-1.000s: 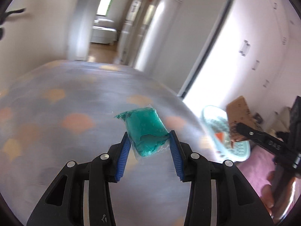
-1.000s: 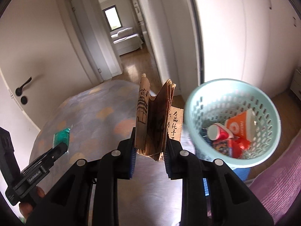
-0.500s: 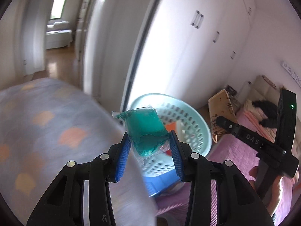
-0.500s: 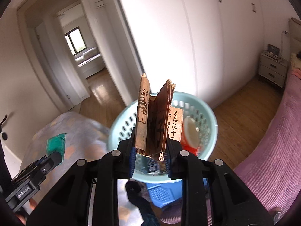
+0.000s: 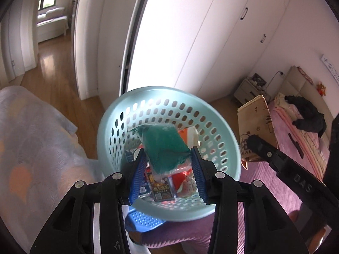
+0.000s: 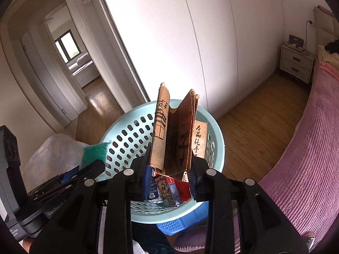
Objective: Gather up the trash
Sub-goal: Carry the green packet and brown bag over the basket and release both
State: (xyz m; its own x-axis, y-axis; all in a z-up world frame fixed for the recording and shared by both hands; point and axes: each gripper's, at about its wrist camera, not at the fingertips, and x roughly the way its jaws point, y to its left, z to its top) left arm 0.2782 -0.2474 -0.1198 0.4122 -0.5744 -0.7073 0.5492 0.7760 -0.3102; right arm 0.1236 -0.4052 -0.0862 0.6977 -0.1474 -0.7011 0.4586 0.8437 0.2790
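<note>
Filling the right edge beyond both grippers, a pink bed (image 6: pixel 307 148) runs past a white wardrobe (image 6: pixel 169 31) and wood floor (image 6: pixel 254 116). To the left of the left gripper lies a pale patterned cover (image 5: pixel 31 137). Straight ahead of and below both tools stands a light-blue holed basket (image 5: pixel 118 131), already holding trash: an orange-and-white cup (image 5: pixel 190 132) and small printed packets (image 6: pixel 167 190). A blue stool (image 6: pixel 175 224) shows under its near rim. The right gripper (image 6: pixel 169 175) has a folded brown paper bag (image 6: pixel 175 131) between its blue pads, upright over the basket mouth; its jaws are opening, and the right-hand pad looks just clear of the paper. The left gripper (image 5: pixel 169 173), jaws partly apart, clamps a green pouch (image 5: pixel 165 146) in clear wrap, poised over the basket's inside. In the left view the right gripper and bag sit to the right of the basket.
</note>
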